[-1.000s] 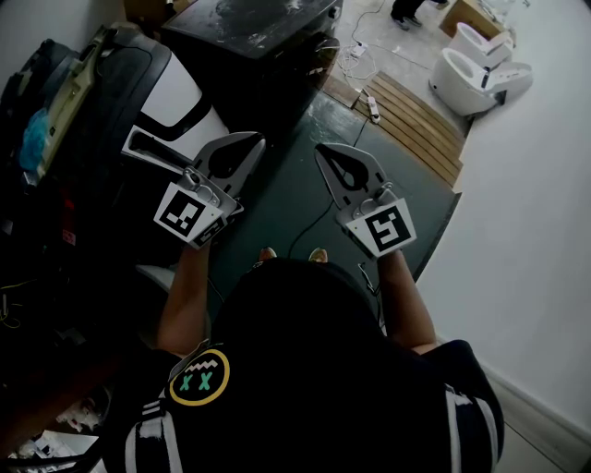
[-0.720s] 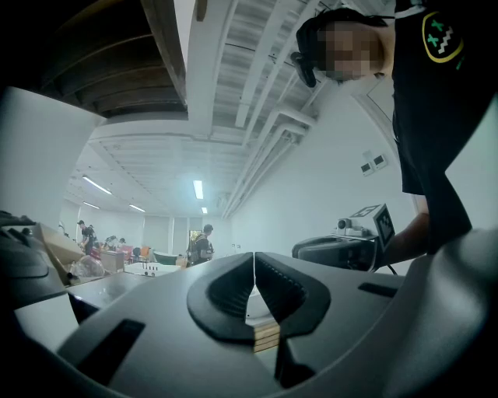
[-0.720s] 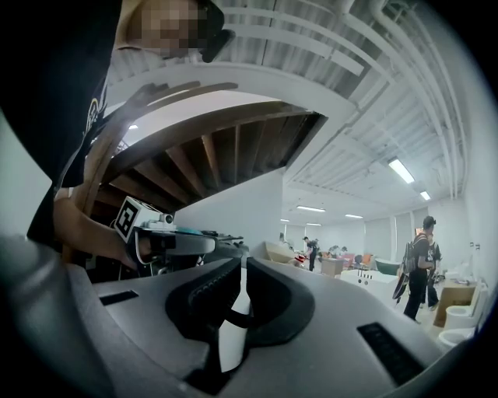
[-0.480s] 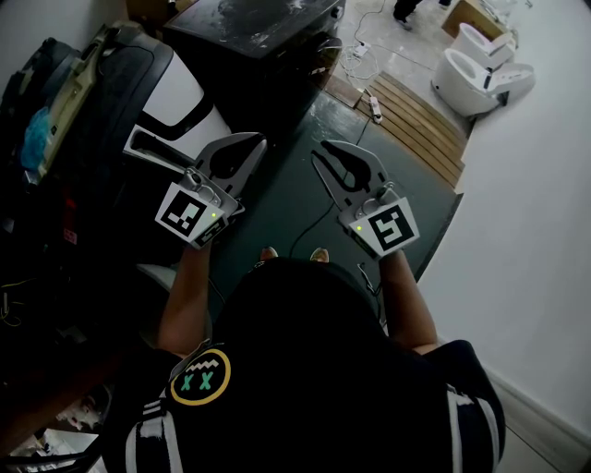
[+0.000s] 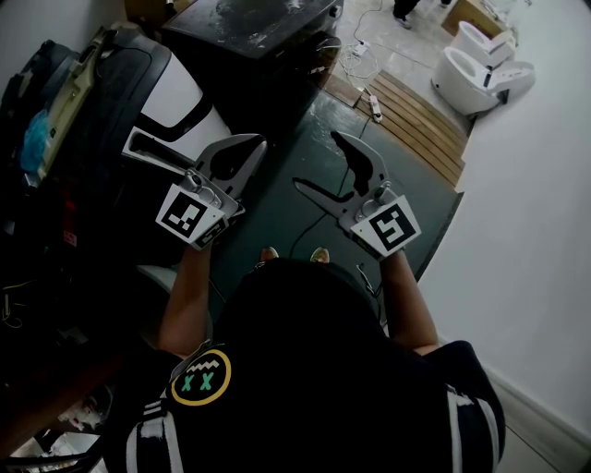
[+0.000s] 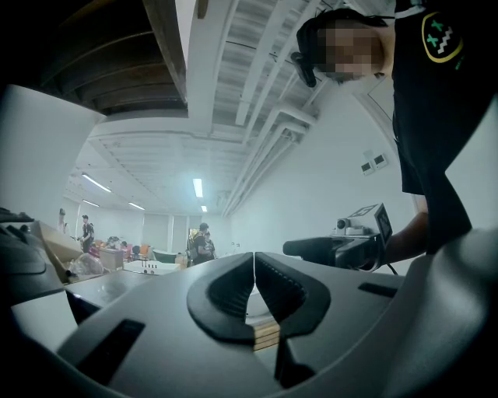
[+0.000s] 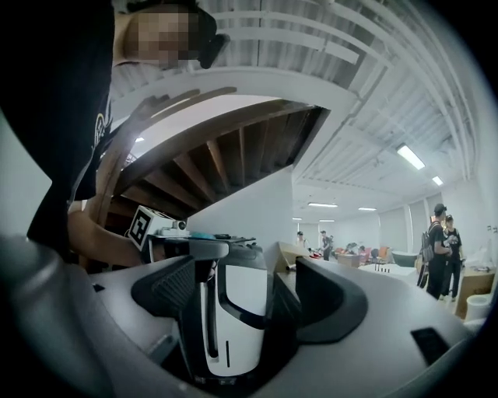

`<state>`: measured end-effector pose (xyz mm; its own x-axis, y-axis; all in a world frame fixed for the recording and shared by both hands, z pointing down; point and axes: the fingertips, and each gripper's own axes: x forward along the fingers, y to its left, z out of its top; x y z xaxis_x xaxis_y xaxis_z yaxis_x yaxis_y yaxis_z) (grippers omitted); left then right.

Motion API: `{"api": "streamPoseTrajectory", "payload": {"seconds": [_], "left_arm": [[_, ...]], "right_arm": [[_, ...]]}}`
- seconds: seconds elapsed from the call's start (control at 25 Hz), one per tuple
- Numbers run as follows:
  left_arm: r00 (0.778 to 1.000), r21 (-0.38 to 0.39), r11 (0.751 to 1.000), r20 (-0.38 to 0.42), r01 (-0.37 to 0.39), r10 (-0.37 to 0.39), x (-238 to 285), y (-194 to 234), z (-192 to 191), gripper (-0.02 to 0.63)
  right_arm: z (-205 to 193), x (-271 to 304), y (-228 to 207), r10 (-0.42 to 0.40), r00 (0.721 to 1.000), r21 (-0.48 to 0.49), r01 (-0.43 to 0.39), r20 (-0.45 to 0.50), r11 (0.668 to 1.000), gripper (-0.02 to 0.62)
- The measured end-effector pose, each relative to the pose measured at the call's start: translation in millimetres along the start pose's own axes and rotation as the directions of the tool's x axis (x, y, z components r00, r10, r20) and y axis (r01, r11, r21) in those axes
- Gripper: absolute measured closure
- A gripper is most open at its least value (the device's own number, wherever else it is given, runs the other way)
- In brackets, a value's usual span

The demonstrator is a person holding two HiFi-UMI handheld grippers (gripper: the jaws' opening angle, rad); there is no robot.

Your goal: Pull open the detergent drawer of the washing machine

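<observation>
The washing machine (image 5: pixel 175 97) stands at the left of the head view, white with a black band and a dark top. Its pale detergent drawer (image 5: pixel 148 148) sticks out from the front. My left gripper (image 5: pixel 251 146) hangs just right of the drawer, apart from it, shut with nothing between the jaws (image 6: pixel 254 256). My right gripper (image 5: pixel 319 162) is held beside it over the dark mat, and its jaws are opening with nothing in them. In the right gripper view (image 7: pixel 253 268) the white machine front (image 7: pixel 237 311) shows beyond the spread jaws, not touched.
A dark cabinet (image 5: pixel 254 23) stands behind the machine. A wooden pallet (image 5: pixel 416 120), a power strip (image 5: pixel 371 108) and white fixtures (image 5: pixel 480 65) lie at the back right. A dark green mat (image 5: pixel 286 212) covers the floor. A white wall (image 5: pixel 526 231) runs along the right.
The right gripper's jaws have swung apart from shut to wide. The left gripper and the drawer have stayed where they were.
</observation>
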<state>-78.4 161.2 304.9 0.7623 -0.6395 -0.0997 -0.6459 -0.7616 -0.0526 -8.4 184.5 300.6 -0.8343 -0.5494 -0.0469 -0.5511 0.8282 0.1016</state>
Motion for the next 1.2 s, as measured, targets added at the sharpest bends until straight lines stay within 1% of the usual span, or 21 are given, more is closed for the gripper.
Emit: {"api": "streamPoseTrajectory", "payload": {"seconds": [0.08, 0.16, 0.32, 0.44, 0.56, 0.68, 0.88, 1.04, 1.2], "left_arm": [[1.000, 0.004, 1.000, 0.006, 0.000, 0.000, 0.4, 0.3, -0.6, 0.583], [0.999, 0.009, 1.000, 0.030, 0.013, -0.013, 2.2, -2.1, 4.9, 0.583], [1.000, 0.016, 1.000, -0.016, 0.003, -0.002, -1.5, 0.0, -8.3, 0.584], [1.000, 0.017, 1.000, -0.016, 0.003, -0.003, 1.6, -2.0, -7.0, 0.583], [1.000, 0.015, 1.000, 0.000, 0.000, 0.000, 5.8, -4.5, -1.9, 0.583], [1.000, 0.027, 1.000, -0.019, -0.009, 0.009, 9.5, -8.9, -5.0, 0.583], [0.999, 0.014, 0.999, -0.014, -0.032, 0.032, 25.7, -27.2, 3.1, 0.583], [0.997, 0.036, 0.997, -0.034, -0.072, 0.073, 33.6, -39.9, -5.5, 0.583], [0.996, 0.033, 0.996, -0.035, -0.079, 0.081, 43.8, -58.7, -9.4, 0.583]], "right_arm": [[-2.5, 1.5, 0.8, 0.011, 1.000, 0.004, -0.011, -0.003, 1.000, 0.102], [-3.8, 4.2, 1.2, 0.015, 1.000, 0.000, -0.015, 0.000, 1.000, -0.001], [-8.5, 4.7, 3.2, 0.023, 1.000, -0.036, -0.023, -0.001, 0.999, -0.005], [-10.9, 2.0, -0.9, 0.017, 1.000, -0.036, -0.017, -0.008, 0.999, -0.005], [-13.0, -0.3, -3.1, 0.027, 1.000, -0.046, -0.028, -0.016, 0.999, -0.005], [-15.2, -7.5, -6.5, 0.031, 0.999, -0.038, -0.032, -0.020, 0.999, -0.005], [-20.4, -26.6, -17.9, 0.048, 0.998, -0.044, -0.050, -0.036, 0.998, -0.005], [-21.6, -47.6, -25.7, 0.064, 0.997, -0.052, -0.066, -0.031, 0.996, -0.005], [-22.6, -62.9, -36.2, 0.076, 0.997, -0.054, -0.078, -0.034, 0.996, -0.005]]}}
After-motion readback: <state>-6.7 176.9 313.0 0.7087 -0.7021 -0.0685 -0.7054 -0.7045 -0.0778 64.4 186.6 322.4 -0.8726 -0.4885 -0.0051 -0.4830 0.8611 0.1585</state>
